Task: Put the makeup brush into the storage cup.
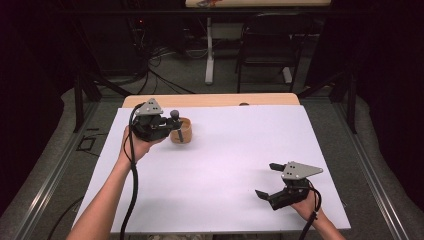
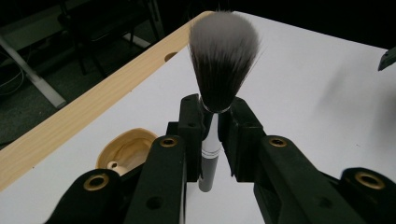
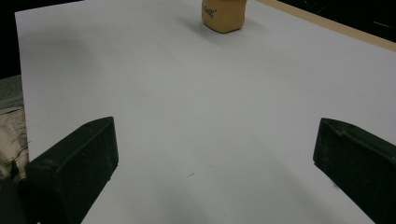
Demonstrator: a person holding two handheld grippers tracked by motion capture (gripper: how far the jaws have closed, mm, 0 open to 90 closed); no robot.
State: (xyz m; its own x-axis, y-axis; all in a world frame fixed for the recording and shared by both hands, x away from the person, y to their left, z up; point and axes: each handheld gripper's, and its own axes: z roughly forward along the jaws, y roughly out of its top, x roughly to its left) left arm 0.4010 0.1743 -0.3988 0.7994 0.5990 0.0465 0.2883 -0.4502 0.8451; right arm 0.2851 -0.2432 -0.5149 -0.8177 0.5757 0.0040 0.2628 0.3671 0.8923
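Left gripper (image 2: 211, 135) is clamped on the makeup brush (image 2: 219, 70) above the wooden cup (image 1: 182, 131) near the desk's far-left corner, right gripper (image 1: 270, 181) gaping idle, so a thin-handle slip could tip it.

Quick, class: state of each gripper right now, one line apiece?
Left gripper: jaws shut on the brush, gripped by its handle just below the bristles.
Right gripper: jaws wide open, holding nothing.

Counted on the table: one makeup brush (image 2: 223, 56), one wooden cup (image 1: 182, 131), two grippers, left (image 1: 165, 124) and right (image 1: 268, 181). One white sheet (image 1: 225, 165) is laid beneath.
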